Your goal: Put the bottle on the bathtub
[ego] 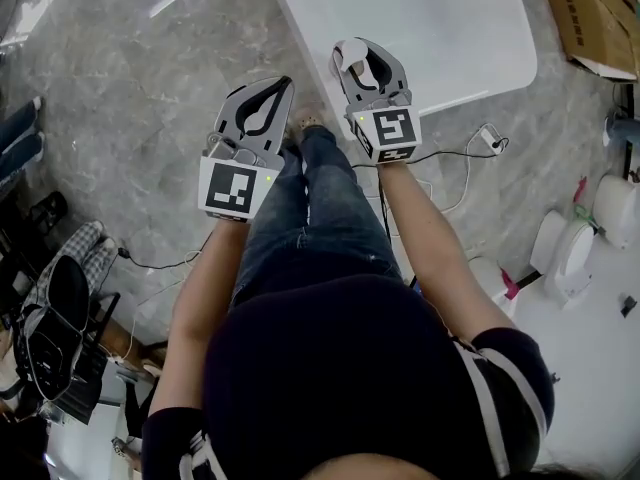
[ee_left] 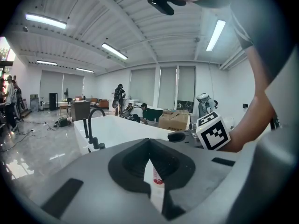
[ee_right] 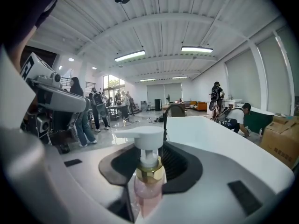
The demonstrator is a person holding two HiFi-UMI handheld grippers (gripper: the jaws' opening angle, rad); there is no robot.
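A pink pump bottle (ee_right: 148, 183) with a white pump head and gold collar stands upright between the jaws of my right gripper (ee_right: 147, 171), which is shut on it. In the head view the right gripper (ego: 362, 60) is held at the near edge of the white bathtub (ego: 430, 28), and the white pump head (ego: 349, 56) shows at its tip. My left gripper (ego: 270, 96) hovers over the floor just left of the tub. It is shut on a white tube with a red mark (ee_left: 155, 183). The bathtub (ee_left: 124, 130) with its black faucet (ee_left: 92, 125) lies ahead.
Cardboard boxes (ego: 592, 16) lie at the far right. White toilet fixtures (ego: 575, 248) stand at the right, with a white cable (ego: 455, 158) on the marble floor. A dark chair (ego: 60, 318) is at the left. Several people (ee_right: 88, 115) stand further back in the hall.
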